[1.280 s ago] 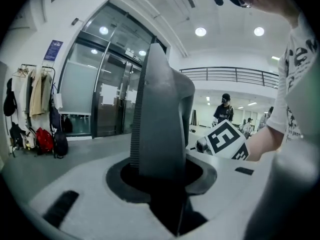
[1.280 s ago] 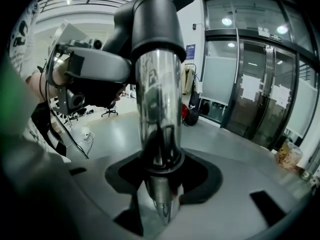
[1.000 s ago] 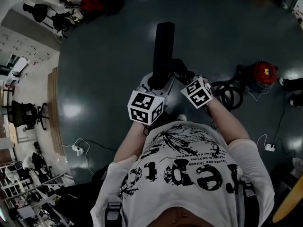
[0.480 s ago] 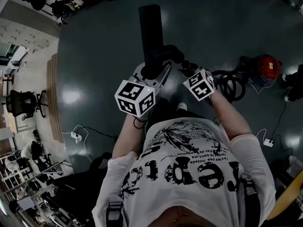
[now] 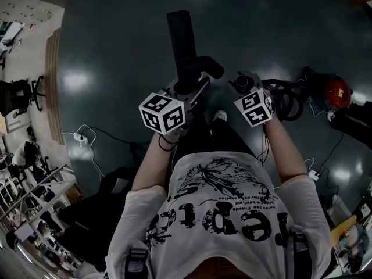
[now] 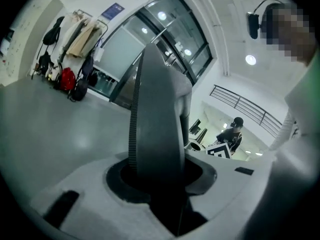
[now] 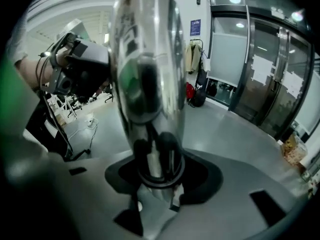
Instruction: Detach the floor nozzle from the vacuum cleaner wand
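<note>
- Since the earlier head views, the two grippers are set further apart. The marker cube [image 5: 163, 112] of the left gripper [image 6: 159, 183] is now seen left of centre. That of the right gripper [image 7: 156, 184] is seen right of centre.
- Over the same interval the floor nozzle [image 5: 183, 45] is shifted from the upper centre slightly leftward, and its top is now leaned to the left.
- In the left gripper view, the fingers [image 6: 95, 184] are seen closed on the dark grey body of the floor nozzle, which rises from between them through the middle of the frame.
- In the right gripper view, the fingers [image 7: 240, 184] are clamped on the chrome wand [image 7: 145, 74], which stands up from them to the top centre.
- Whether the neck of the floor nozzle and the wand are joined or apart cannot be told.
- A red vacuum cleaner [image 5: 338, 92] is seen on the dark floor [image 5: 116, 51] at the right edge of the head view. A black hose [image 5: 285, 100] is coiled between it and the right gripper.
</note>
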Available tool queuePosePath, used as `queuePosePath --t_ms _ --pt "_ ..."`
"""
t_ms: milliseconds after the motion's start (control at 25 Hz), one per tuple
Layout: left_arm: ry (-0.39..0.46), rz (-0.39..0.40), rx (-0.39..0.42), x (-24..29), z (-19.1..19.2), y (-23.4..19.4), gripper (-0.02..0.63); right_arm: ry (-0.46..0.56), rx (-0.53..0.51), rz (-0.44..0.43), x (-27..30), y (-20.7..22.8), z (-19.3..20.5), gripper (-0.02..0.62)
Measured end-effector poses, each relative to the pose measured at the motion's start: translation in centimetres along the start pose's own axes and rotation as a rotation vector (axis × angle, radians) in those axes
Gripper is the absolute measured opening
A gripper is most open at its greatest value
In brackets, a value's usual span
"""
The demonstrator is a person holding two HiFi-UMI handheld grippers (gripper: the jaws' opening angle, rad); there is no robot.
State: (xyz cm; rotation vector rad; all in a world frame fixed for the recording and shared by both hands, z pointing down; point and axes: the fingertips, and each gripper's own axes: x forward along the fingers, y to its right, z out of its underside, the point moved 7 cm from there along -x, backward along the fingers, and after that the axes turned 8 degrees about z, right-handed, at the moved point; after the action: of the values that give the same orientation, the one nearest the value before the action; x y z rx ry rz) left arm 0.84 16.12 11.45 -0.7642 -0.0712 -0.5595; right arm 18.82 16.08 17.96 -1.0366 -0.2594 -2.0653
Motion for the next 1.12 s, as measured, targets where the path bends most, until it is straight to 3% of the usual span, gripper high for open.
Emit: queuePosePath --t_ms 200,360,440,640,840,960,1120 --pt "-0.038 0.045 -0.097 0.1 1.4 -9.9 0.135 -0.058 -0.034 -0.009 8.7 -1.3 -0.2 0.179" --pt "-0.075 0.045 -0.287 0.3 3.6 -17.7 0.135 -0.069 -0.018 0.017 14.9 -1.5 0.3 0.178" --pt "-0.054 0.026 -0.344 0.9 4.4 -22.2 0.135 -0.065 -0.011 0.060 18.6 -0.9 0.2 0.179" --pt "-0.023 -0.013 -0.405 3.4 8.1 -33.7 0.135 -0.121 -0.009 0.119 29.1 0.0 1.8 0.179" --pt "-0.092 -0.049 -0.445 6.6 14.3 -43.0 0.135 -0.229 -0.038 0.076 39.4 -1.0 6.4 0.179" --pt "-0.092 -0.044 -0.476 8.1 17.6 -48.4 0.135 -0.232 -0.096 0.035 45.2 -2.5 8.1 0.179" --pt "-0.129 -0.013 -0.491 9.3 21.4 -55.6 0.135 -0.223 -0.156 0.062 53.0 -4.6 9.8 0.178"
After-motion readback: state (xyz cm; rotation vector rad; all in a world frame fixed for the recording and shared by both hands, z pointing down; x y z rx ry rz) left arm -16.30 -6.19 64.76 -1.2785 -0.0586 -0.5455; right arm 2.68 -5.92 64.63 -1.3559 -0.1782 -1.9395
